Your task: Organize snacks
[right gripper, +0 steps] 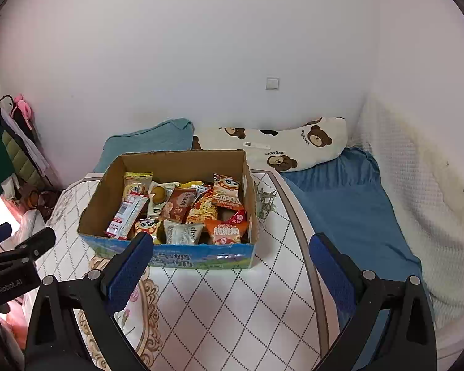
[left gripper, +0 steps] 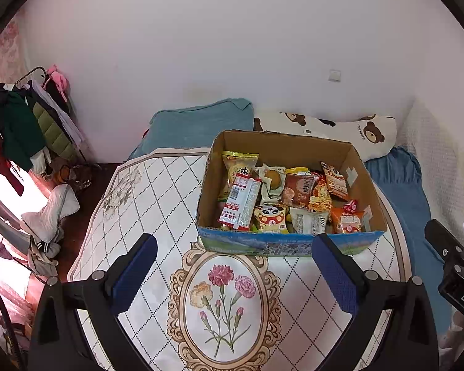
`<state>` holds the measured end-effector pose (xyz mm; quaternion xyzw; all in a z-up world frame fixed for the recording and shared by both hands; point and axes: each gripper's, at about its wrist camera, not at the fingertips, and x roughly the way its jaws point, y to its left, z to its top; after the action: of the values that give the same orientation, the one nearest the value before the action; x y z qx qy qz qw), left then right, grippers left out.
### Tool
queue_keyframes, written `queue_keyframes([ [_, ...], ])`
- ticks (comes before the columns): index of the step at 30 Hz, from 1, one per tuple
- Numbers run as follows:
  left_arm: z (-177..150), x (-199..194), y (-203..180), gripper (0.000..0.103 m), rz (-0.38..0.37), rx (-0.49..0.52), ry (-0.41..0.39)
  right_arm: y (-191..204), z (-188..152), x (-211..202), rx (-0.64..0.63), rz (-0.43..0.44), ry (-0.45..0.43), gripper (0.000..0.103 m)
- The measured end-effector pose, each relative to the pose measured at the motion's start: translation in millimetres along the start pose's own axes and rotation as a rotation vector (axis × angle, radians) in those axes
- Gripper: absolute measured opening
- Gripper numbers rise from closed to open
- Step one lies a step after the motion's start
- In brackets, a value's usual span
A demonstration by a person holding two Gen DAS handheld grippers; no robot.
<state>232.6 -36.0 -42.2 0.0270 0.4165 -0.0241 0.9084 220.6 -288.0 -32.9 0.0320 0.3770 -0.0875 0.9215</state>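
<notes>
Apparently you had nearly finished: the colourful snack packets [left gripper: 281,198] all lay inside the brown cardboard box [right gripper: 170,255] on the flower-patterned table [left gripper: 157,191], and your left gripper [left gripper: 234,247] and right gripper [right gripper: 231,247] both hovered spread wide, holding nothing.

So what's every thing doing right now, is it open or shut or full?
Cardboard box: open on top, upright on the table, full of snack packets.
Snack packets: all inside the box, piled loosely.
Long red and white packet: leaning on the other packets.
Left gripper: open, holding nothing.
Right gripper: open, holding nothing.
Table: covered with a flowery cloth.
</notes>
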Motion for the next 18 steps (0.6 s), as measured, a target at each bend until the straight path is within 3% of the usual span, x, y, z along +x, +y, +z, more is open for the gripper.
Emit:
queue_keyframes([
  [18,5,15,0,0.102,-0.014,-0.005,0.012,8,8,13,-0.012,0.010,0.007,0.103],
])
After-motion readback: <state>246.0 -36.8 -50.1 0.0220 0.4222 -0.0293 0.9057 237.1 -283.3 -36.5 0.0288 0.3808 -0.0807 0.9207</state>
